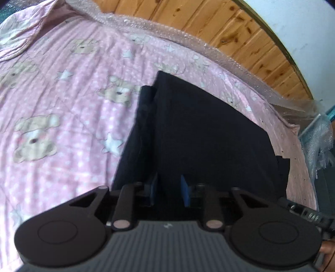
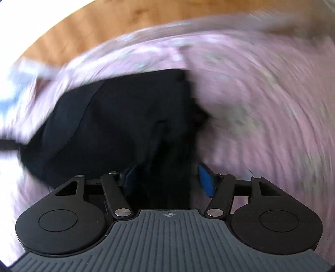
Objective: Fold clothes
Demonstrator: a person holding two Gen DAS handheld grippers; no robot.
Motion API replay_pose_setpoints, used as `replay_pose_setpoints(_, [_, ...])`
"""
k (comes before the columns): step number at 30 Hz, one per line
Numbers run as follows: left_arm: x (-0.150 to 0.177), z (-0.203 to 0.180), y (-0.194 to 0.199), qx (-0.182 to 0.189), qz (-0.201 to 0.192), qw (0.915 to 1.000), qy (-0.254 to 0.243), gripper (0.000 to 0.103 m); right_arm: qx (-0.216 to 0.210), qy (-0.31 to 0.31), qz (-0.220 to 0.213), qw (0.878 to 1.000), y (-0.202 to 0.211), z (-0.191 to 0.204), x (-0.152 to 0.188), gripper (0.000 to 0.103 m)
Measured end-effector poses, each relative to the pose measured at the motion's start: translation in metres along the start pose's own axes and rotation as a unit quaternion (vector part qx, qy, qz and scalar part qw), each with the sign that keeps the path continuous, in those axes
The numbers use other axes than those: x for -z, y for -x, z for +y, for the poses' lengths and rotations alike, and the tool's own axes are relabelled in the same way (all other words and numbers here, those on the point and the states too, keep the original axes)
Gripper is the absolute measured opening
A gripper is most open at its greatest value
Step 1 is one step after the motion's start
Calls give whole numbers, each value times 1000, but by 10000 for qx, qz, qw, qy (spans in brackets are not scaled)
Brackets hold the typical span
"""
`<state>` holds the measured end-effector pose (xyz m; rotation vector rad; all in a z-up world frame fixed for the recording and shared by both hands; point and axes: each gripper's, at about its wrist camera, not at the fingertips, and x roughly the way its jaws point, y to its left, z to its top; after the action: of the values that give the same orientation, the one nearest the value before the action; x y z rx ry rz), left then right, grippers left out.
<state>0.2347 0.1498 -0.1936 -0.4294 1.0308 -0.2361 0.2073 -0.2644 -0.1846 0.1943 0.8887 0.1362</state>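
A dark navy garment (image 1: 199,129) lies folded on a pink bed sheet (image 1: 62,117) printed with bears and stars. My left gripper (image 1: 169,188) is over its near edge, its blue pads (image 1: 185,192) a little apart with dark cloth between them; whether they pinch it is unclear. In the blurred right wrist view, the same garment (image 2: 125,117) lies ahead. My right gripper (image 2: 167,180) is open, its blue pads (image 2: 206,182) wide apart over the garment's near edge.
Bubble wrap (image 1: 188,39) lines the bed's far edge. A wooden floor (image 1: 209,18) and a white wall (image 1: 303,27) lie beyond. The right gripper's body (image 1: 305,211) shows at the lower right of the left wrist view.
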Motion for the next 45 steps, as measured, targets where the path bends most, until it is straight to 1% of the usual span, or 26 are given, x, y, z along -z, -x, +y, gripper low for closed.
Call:
replay_pose_setpoints(1, [3, 0, 5, 26, -50, 10000, -45, 57, 33, -111, -98, 9999, 8, 0, -3, 54])
replay_pose_setpoints(2, [6, -1, 4, -46, -16, 9999, -155, 60, 52, -136, -117, 9998, 11, 1, -3, 54])
replay_pose_setpoints(4, [10, -5, 5, -218, 59, 9990, -393, 59, 59, 14, 33, 10000, 5, 6, 2, 62])
replay_pose_setpoints(5, [10, -10, 8, -291, 73, 9983, -503, 59, 129, 48, 207, 9997, -3, 5, 7, 64])
replay_pose_setpoints(6, [11, -15, 12, -364, 87, 9974, -613, 59, 276, 2, 362, 9990, -8, 2, 10, 65])
replay_pose_setpoints(7, [12, -19, 15, -437, 100, 9964, -723, 59, 421, -80, 353, 9985, -5, 0, 10, 66])
replay_pose_setpoints(8, [15, -26, 23, -428, 40, 9954, -859, 60, 622, -187, 392, 9971, 1, 1, 8, 66])
replay_pose_setpoints(9, [19, -36, 32, -444, -14, 9939, -1010, 67, 794, -265, 397, 9957, 14, 6, 5, 68])
replay_pose_setpoints(10, [23, -45, 42, -470, -62, 9921, -1163, 76, 853, -277, 296, 9955, 32, 16, 5, 76])
replay_pose_setpoints(11, [28, -55, 51, -472, -85, 9908, -1268, 80, 913, -289, 195, 9952, 50, 25, 5, 82])
replay_pose_setpoints(12, [33, -65, 60, -470, -102, 9895, -1363, 89, 972, -300, 94, 9948, 68, 34, 4, 93])
replay_pose_setpoints(13, [38, -75, 69, -454, -108, 9888, -1421, 97, 1031, -312, -7, 9942, 86, 43, 4, 96])
replay_pose_setpoints(14, [44, -85, 77, -463, -109, 9881, -1461, 101, 1051, -323, -47, 9939, 100, 52, 6, 97])
replay_pose_setpoints(15, [49, -95, 84, -453, -82, 9877, -1494, 103, 1028, -340, 13, 9941, 110, 60, 11, 98])
replay_pose_setpoints(18, [66, -118, 97, -539, 49, 9866, -1540, 103, 901, -343, 172, 9952, 125, 82, 30, 99])
replay_pose_setpoints(22, [89, -145, 109, -930, -1, 9833, -1564, 103, 842, -290, 346, 9954, 126, 94, 56, 99])
replay_pose_setpoints(25, [104, -164, 122, -1259, -105, 9794, -1573, 103, 744, -179, 487, 9959, 132, 96, 64, 98])
replay_pose_setpoints(26, [107, -169, 124, -1321, -137, 9784, -1582, 103, 718, -89, 450, 9964, 138, 96, 65, 98])
replay_pose_setpoints(28, [113, -180, 129, -1444, -199, 9763, -1600, 103, 679, 107, 241, 9973, 156, 95, 65, 101])
replay_pose_setpoints(30, [120, -189, 134, -1518, -248, 9762, -1527, 103, 656, 222, 162, 9975, 169, 93, 66, 101])
replay_pose_setpoints(37, [138, -208, 144, -1568, -359, 9761, -1461, 103, 610, 304, 39, 9977, 197, 80, 72, 101])
replay_pose_setpoints(42, [150, -214, 150, -1573, -500, 9760, -1421, 103, 649, 338, 20, 9973, 204, 73, 72, 101])
replay_pose_setpoints(45, [152, -216, 150, -1545, -469, 9772, -1379, 103, 647, 363, 19, 9972, 205, 73, 75, 101])
